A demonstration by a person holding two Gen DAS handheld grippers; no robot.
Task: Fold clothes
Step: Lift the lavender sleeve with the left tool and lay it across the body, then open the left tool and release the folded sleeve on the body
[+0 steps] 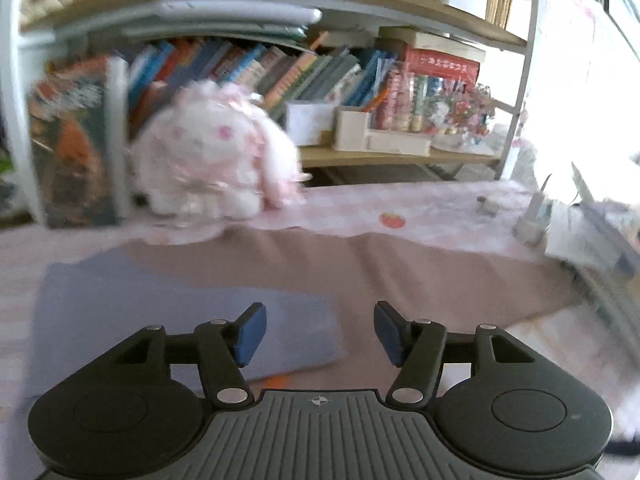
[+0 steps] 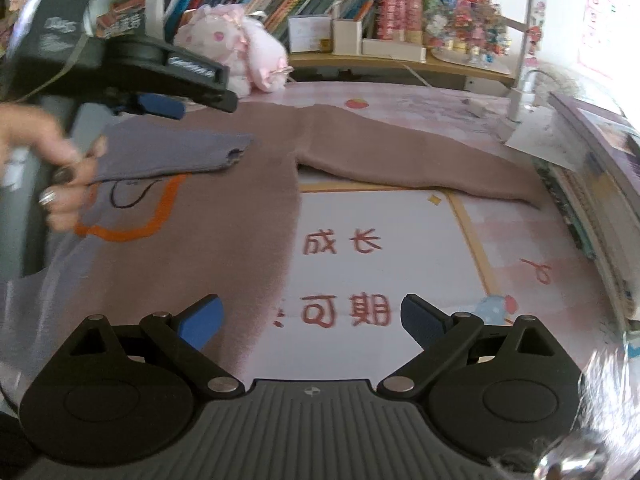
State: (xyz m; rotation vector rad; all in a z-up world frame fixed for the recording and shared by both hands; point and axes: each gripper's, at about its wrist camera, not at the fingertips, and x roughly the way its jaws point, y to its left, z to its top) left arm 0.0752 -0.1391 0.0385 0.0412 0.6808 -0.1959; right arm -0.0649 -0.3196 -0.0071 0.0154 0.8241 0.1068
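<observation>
Brown sweater (image 2: 240, 208) lay flat on the pink desk mat (image 2: 400, 272), orange outline print on its front. Its left sleeve (image 2: 172, 156), purple-grey, was folded across the chest with the cuff pointing toward the middle; the other sleeve (image 2: 420, 156) was still stretched out flat toward the right side of the desk. Left gripper (image 1: 320, 332) hung just over the folded purple sleeve (image 1: 180, 320) with its blue pads (image 1: 250, 334) spread apart and nothing between them, not gripping the cloth; the left wrist view was blurred. In the right wrist view the same left gripper (image 2: 160, 106) showed at upper left above the sleeve, with the person's hand (image 2: 48, 168) on its handle; only one blue pad was clear there. Right gripper (image 2: 312, 320) was wide apart too, empty, hovering near the sweater's right edge and the mat's printed red characters, one pad (image 2: 200, 320) over brown fabric and the other over bare mat. Behind the sweater sat a pink-white plush toy (image 2: 240, 48) against the bookshelf (image 2: 360, 4) full of books. A stack of books or papers (image 2: 592, 184) ran along the desk's right edge.
</observation>
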